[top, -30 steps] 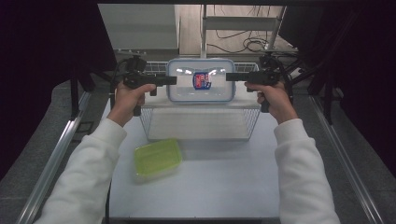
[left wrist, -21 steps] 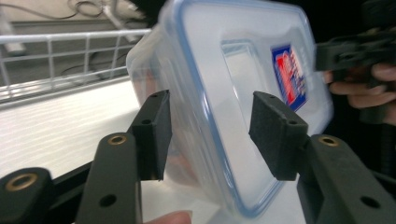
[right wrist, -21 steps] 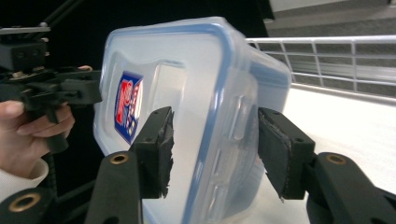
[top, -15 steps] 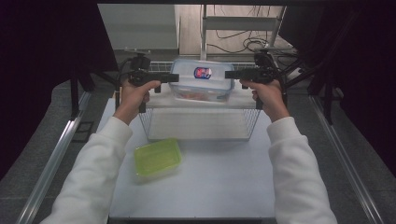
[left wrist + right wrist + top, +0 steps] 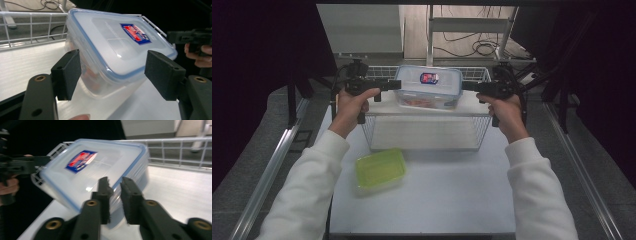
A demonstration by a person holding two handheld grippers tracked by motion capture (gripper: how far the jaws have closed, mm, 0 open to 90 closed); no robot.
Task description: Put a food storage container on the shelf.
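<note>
the white bench (image 5: 432,200) carried everything, and its near half was left free for the person's forearms to come in from below. at its far end stood a wire rack (image 5: 427,131) with a flat white top, which gave the lidded container (image 5: 428,87) a raised place to stand; a low wire rail along the back edge looked meant to stop it sliding off. the container sat there tilted, one end propped higher than the other, judging from the two gripper views, so it did not seem fully settled on the shelf. its blue-rimmed lid carried a red and blue label (image 5: 429,78), and something reddish showed through the clear wall.

a green-lidded box (image 5: 380,169) lay on the bench in front of the rack, well apart from the work, probably waiting its turn.

the left tool (image 5: 112,72) was level with the container's end, its jaws having just been opening; the pads stood clear on either side of the corner, so it had let go. the right tool (image 5: 115,195) pointed at the opposite end, its jaws having just been closing to a narrow gap. i judged it clenched on nothing, since the lid edge lay beyond the pads rather than between them, though blur made that uncertain.
</note>
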